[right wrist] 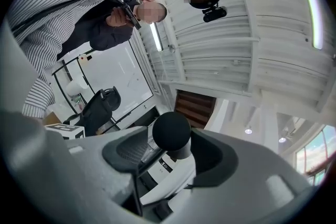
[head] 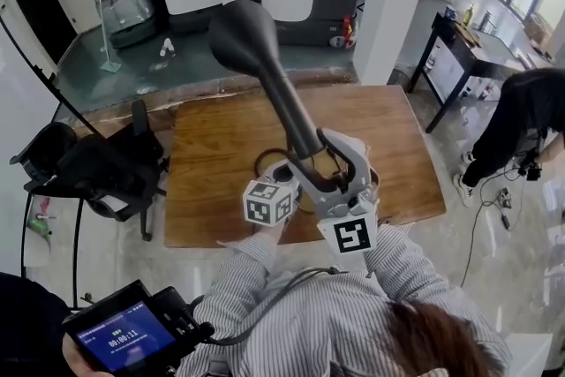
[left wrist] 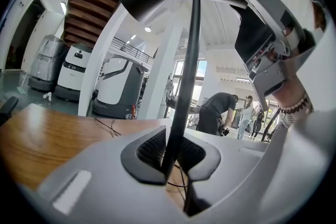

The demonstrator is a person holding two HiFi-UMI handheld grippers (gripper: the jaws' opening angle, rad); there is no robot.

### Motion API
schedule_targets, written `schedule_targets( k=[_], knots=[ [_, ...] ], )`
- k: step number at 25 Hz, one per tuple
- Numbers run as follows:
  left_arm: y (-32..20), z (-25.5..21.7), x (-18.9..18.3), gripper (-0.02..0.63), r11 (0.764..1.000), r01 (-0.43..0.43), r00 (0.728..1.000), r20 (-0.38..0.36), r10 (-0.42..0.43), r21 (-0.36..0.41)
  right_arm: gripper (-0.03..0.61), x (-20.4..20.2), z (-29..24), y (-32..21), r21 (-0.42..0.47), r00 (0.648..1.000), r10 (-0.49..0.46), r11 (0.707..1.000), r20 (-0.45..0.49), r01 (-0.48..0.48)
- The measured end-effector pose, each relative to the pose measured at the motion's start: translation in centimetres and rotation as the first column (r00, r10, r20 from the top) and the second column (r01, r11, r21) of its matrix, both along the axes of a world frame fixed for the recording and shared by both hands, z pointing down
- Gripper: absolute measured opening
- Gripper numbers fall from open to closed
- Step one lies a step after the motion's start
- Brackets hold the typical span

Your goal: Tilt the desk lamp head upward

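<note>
Where the thin black stem [left wrist: 185,86] passes between the ribbed dark pads of the left gripper [left wrist: 170,160], it is clamped, the jaws being drawn almost together on the narrow rod. Above that gripper the stem is carried up to the desk lamp head [head: 252,44], a matte dark trumpet shape that widens from a slim neck into a rounded bell and is angled up and away from both grippers. The slim end of the head is enclosed by the right gripper [right wrist: 170,152], which is set just beside the left one. Its smooth grey fingers are curved round the neck, and the textured pads appear to be pressed on either side of it, though the wide-angle view makes contact at the left pad hard to confirm. Seen along the right gripper's jaws, the head is presented as a smooth black ball on a short cylinder. Beneath both grippers a brown wooden table [head: 221,146] with visible grain is spread, and a thin black cable [left wrist: 107,127] is laid on it ahead and to the left of the left gripper's jaws.
</note>
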State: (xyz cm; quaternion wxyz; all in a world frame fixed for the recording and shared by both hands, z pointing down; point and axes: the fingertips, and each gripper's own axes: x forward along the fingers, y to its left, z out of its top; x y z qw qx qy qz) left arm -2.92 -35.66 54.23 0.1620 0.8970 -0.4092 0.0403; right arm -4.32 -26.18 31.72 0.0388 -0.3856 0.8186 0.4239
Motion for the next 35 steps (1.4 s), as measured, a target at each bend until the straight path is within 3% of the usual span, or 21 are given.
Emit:
schedule_targets(
  k=[5, 11, 16, 20, 23, 26, 29, 32, 35],
  knots=[
    [0.1, -0.2, -0.2, 0.031, 1.000, -0.007, 1.000, -0.007, 0.007, 0.003, 0.245, 0.1, -0.6, 0.5, -0.036, 0.998, -0.051, 0.998, 0.021, 0.052],
    [0.8, -0.7, -0.3, 0.046, 0.999, -0.017, 0.999, -0.043, 0.019, 0.038, 0.245, 1.1, -1.0, 0.7, -0.156, 0.985, -0.128, 0.977, 0.116, 0.145],
    [0.8, -1.0, -0.6, 0.048, 0.999, -0.017, 0.998, -0.052, 0.019, 0.042, 0.245, -0.7, -3.2, -0.1, -0.143, 0.983, -0.144, 0.977, 0.112, 0.160],
    [0.8, -1.0, -0.4, 0.048, 0.999, -0.018, 0.998, -0.057, 0.020, 0.039, 0.245, 0.5, -4.0, -1.1, -0.145, 0.988, -0.117, 0.981, 0.105, 0.131],
    [0.9, -0.9, -0.5, 0.048, 0.999, -0.022, 0.998, -0.057, 0.024, 0.036, 0.245, 0.7, -5.9, -1.5, -0.125, 0.987, -0.138, 0.981, 0.077, 0.146],
    [0.8, -0.7, -0.4, 0.048, 0.999, -0.030, 0.998, -0.059, 0.032, 0.034, 0.245, 0.2, -8.5, -1.5, -0.098, 0.981, -0.192, 0.977, -0.010, 0.190],
    [0.8, -0.7, -0.3, 0.048, 0.999, -0.030, 0.998, -0.057, 0.032, 0.034, 0.245, -1.4, -9.5, -1.7, -0.163, 0.940, -0.323, 0.939, -0.112, 0.304],
    [0.8, -0.9, -0.2, 0.048, 0.999, -0.032, 0.998, -0.059, 0.034, 0.034, 0.245, -2.9, -10.1, -1.8, -0.218, 0.903, -0.405, 0.903, -0.142, 0.370],
    [0.8, -0.9, -0.3, 0.048, 0.999, -0.035, 0.998, -0.059, 0.037, 0.032, 0.221, -3.6, -10.6, -1.5, -0.158, 0.908, -0.391, 0.916, -0.151, 0.368]
  ],
)
